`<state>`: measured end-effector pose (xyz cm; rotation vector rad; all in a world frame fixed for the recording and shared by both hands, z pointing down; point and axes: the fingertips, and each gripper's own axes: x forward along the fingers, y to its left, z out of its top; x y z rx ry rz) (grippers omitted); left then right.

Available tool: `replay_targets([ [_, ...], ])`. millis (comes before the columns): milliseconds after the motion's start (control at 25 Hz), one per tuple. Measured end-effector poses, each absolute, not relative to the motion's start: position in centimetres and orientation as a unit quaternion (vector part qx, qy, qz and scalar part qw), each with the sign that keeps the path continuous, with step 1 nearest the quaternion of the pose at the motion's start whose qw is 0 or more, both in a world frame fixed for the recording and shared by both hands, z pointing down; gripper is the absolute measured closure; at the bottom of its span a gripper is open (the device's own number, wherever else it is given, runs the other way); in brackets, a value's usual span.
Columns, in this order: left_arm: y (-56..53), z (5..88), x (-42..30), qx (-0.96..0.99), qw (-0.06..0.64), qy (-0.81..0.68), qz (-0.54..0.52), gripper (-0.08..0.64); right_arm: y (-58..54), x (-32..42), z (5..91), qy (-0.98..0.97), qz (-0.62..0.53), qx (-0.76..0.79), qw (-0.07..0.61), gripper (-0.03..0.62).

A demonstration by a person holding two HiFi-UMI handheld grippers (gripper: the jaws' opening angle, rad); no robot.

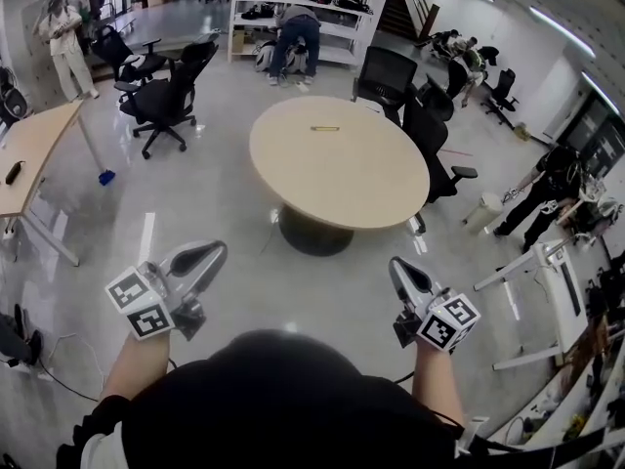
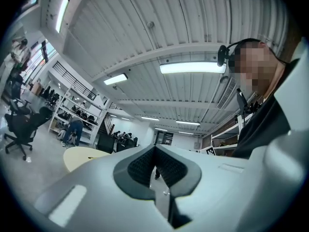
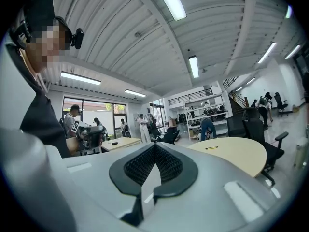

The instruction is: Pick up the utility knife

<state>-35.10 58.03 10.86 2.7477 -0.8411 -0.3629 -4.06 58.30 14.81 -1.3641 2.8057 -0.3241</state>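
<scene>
The utility knife [image 1: 325,128] is a thin yellow bar lying on the far part of a round beige table [image 1: 342,179]. It also appears small in the right gripper view as the knife [image 3: 211,148] on the table [image 3: 239,154], and faintly in the left gripper view [image 2: 93,157]. Both grippers are held low near my body, well short of the table. My left gripper [image 1: 215,252] is shut and holds nothing; its pads meet [image 2: 155,149]. My right gripper [image 1: 398,266] is likewise shut and empty [image 3: 155,146].
Black office chairs [image 1: 161,101] stand left of the round table and others [image 1: 430,135] at its right. A wooden desk [image 1: 29,149] runs along the left edge. Shelving [image 1: 303,8] with a bent-over person [image 1: 293,37] is at the back. More people stand at the right [image 1: 547,189].
</scene>
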Motion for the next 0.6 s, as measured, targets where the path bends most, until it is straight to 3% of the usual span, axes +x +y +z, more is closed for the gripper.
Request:
replay_targets([
  [280,53.2,11.2,-39.2,0.938,0.126,-0.295,-0.129,0.566,53.3,-7.7,14.8,0.896,-0.099,-0.433,-0.008,0.577],
  [600,48.2,13.6,-36.3,0.933,0.134,-0.314,-0.113,0.566,47.0,-4.4,17.4,0.900,-0.114,-0.422,0.002,0.577],
])
